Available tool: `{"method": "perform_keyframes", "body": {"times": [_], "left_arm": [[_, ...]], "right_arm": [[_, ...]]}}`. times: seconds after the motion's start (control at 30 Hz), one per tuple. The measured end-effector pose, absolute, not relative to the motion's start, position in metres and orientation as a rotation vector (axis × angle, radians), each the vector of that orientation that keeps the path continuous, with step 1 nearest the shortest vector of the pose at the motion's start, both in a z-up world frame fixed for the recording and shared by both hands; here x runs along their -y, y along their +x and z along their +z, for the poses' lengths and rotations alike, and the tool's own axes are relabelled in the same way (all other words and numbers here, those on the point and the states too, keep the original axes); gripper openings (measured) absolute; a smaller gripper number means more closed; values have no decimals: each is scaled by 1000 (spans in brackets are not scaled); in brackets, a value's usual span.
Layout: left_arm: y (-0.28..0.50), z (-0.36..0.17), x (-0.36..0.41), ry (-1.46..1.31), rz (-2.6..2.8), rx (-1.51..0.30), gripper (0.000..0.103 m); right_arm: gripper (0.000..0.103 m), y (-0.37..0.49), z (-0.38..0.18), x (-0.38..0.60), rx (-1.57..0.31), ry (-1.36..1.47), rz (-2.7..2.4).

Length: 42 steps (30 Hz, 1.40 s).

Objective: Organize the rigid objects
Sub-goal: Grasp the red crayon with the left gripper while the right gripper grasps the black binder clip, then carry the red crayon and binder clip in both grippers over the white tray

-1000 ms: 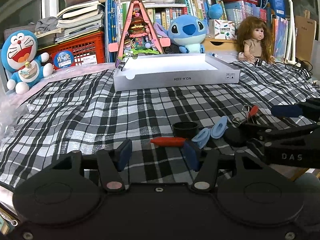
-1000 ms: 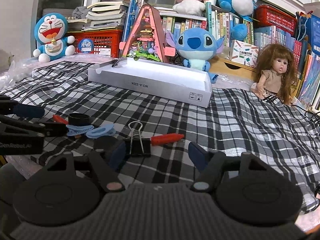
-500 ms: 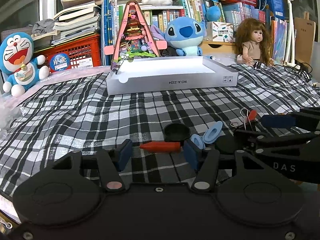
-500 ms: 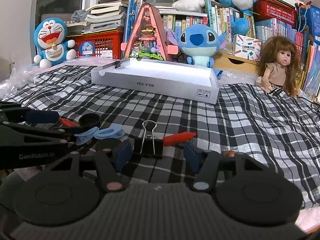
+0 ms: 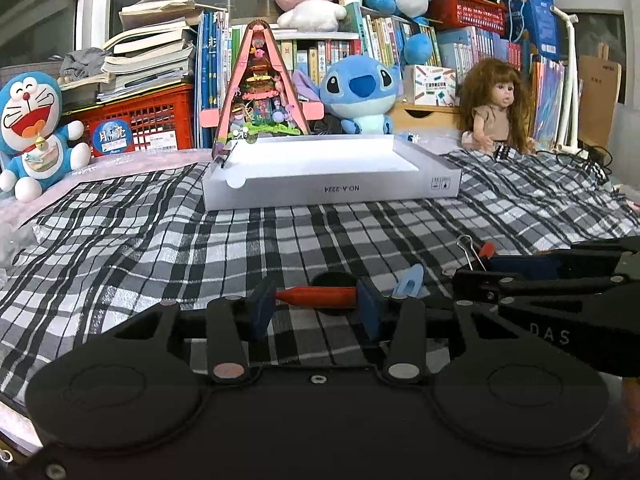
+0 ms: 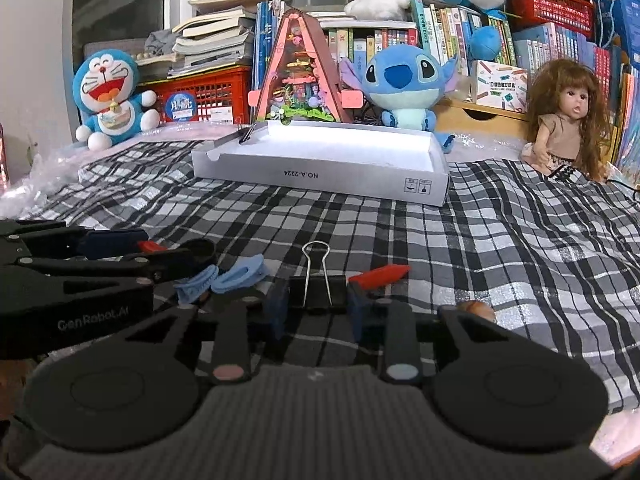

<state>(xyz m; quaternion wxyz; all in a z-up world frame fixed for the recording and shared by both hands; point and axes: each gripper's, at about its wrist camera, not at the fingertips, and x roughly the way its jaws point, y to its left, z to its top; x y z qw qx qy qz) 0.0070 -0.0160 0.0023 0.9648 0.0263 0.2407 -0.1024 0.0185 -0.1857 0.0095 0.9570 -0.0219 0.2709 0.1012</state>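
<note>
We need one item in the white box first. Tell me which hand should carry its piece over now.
Probably right. The right gripper has just closed its pads onto the black binder clip. The left gripper has narrowed around the red crayon, apparently held end to end. The white box lies ahead of both.

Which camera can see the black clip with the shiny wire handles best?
The right wrist view: the black binder clip sits front and centre between the pads of the right gripper, which have just been closing on it. The left wrist view shows only its wire loop behind that gripper.
</note>
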Motion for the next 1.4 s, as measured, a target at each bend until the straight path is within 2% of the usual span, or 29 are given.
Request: {"method": "perform_keyframes", "body": {"times": [0.37, 0.83, 1.4], "left_arm": [[34, 31, 10, 41, -211, -496, 42], [123, 75, -1, -29, -194, -538, 42], [241, 64, -5, -151, -158, -672, 42]], "right_arm": [[36, 29, 30, 197, -522, -3, 179], [36, 90, 71, 224, -543, 114, 141], [36, 203, 81, 244, -722, 306, 99]]}}
